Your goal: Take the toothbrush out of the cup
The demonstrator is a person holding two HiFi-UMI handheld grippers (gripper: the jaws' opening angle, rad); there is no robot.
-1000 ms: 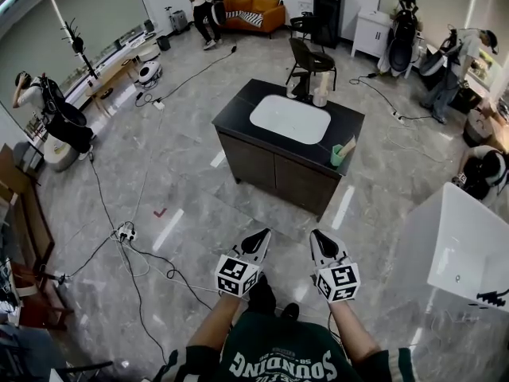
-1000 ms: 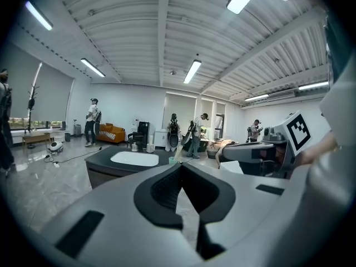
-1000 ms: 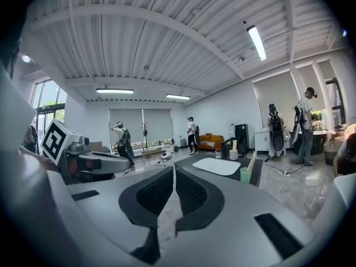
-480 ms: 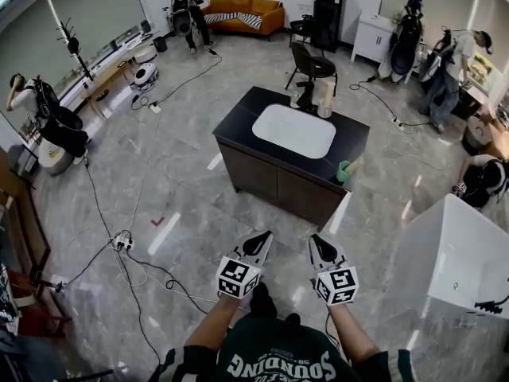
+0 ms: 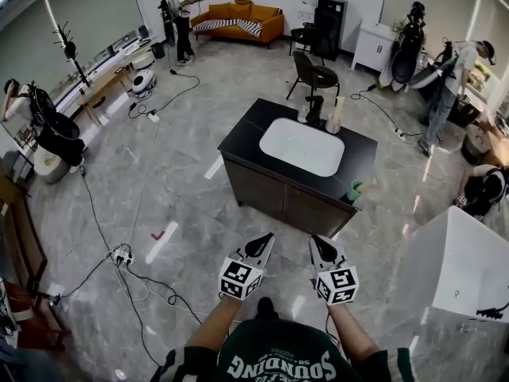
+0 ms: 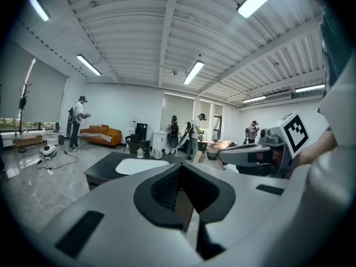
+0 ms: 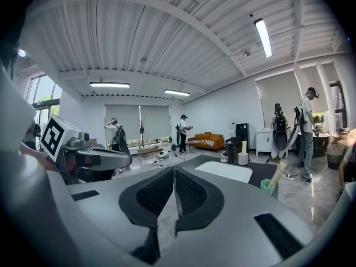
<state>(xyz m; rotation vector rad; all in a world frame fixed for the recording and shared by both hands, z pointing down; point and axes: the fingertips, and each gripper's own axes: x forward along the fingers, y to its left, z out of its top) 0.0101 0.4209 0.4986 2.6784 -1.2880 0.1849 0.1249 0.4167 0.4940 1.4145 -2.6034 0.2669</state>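
A green cup (image 5: 355, 190) stands on the near right corner of the dark sink cabinet (image 5: 243, 142), a pale toothbrush (image 5: 361, 184) leaning out of it. In the right gripper view the cup (image 7: 267, 186) and the toothbrush (image 7: 277, 174) show to the right of the jaws, well ahead. My left gripper (image 5: 265, 239) and right gripper (image 5: 316, 240) hover side by side over the floor, short of the cabinet. Both are shut with nothing between the pads, as the left gripper view (image 6: 181, 164) and the right gripper view (image 7: 173, 170) show.
A white basin (image 5: 297, 146) is set in the cabinet top, with bottles (image 5: 334, 116) at its far edge. Cables and a power strip (image 5: 122, 255) lie on the floor at left. A white tub (image 5: 461, 253) stands at right. A chair (image 5: 312, 74) and several people are farther off.
The cabinet and cup have drifted lower and to the right in the head view as I walk toward them. Both grippers stay shut, side by side.
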